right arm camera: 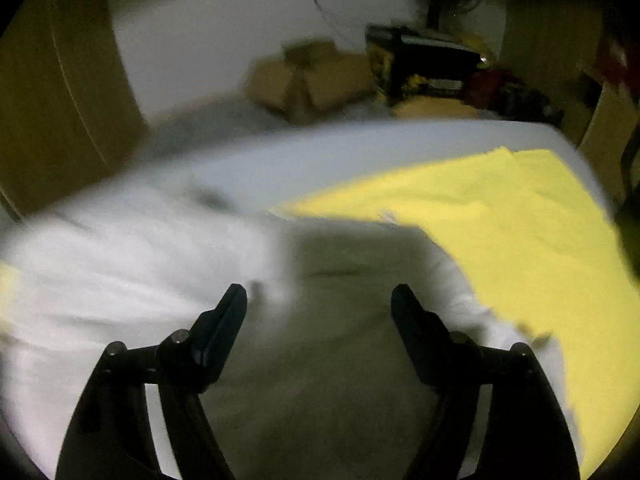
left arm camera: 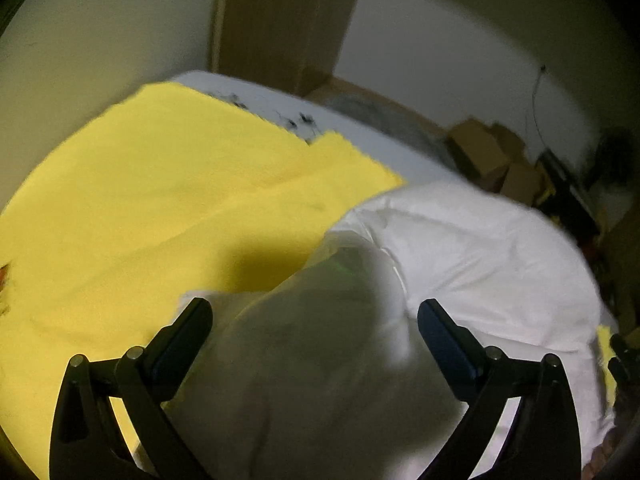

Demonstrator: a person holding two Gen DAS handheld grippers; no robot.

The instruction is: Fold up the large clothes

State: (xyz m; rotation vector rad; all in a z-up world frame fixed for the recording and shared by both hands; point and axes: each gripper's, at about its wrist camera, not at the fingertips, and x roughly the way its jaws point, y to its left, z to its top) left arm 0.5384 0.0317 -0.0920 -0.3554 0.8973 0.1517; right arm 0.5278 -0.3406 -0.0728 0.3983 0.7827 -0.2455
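Left wrist view: left gripper (left arm camera: 316, 316) spread wide, nothing between its fingers. The white garment (left arm camera: 472, 248) lies directly under and ahead of it, running off to the right and far side. A shadowed, rounded bulge of the same cloth sits between the two fingers, apparently below them; contact cannot be told through the blur. The yellow cloth (left arm camera: 160, 184) lies flat to the left and far-left, and the white garment overlaps its right edge. Pale bed surface (left arm camera: 280, 108) shows beyond the yellow. Cardboard boxes (left arm camera: 488, 152) stand far right on the floor.

Right wrist view: right gripper (right arm camera: 319, 294) also spread, holding nothing. White garment (right arm camera: 120, 264) here spreads left and near, its long run going left to right across the frame. A dark shadow falls on it just ahead of the fingers. Yellow cloth (right arm camera: 520, 224) is to the right, bed surface (right arm camera: 320, 156) beyond.

Judgement: both grippers hang over the white garment, neither clearly nearer. The garment looks rumpled, soft and thin, with heavy creases and no clean edge in view. A hem or corner needs finding before any fold. Heavy motion blur in both views.
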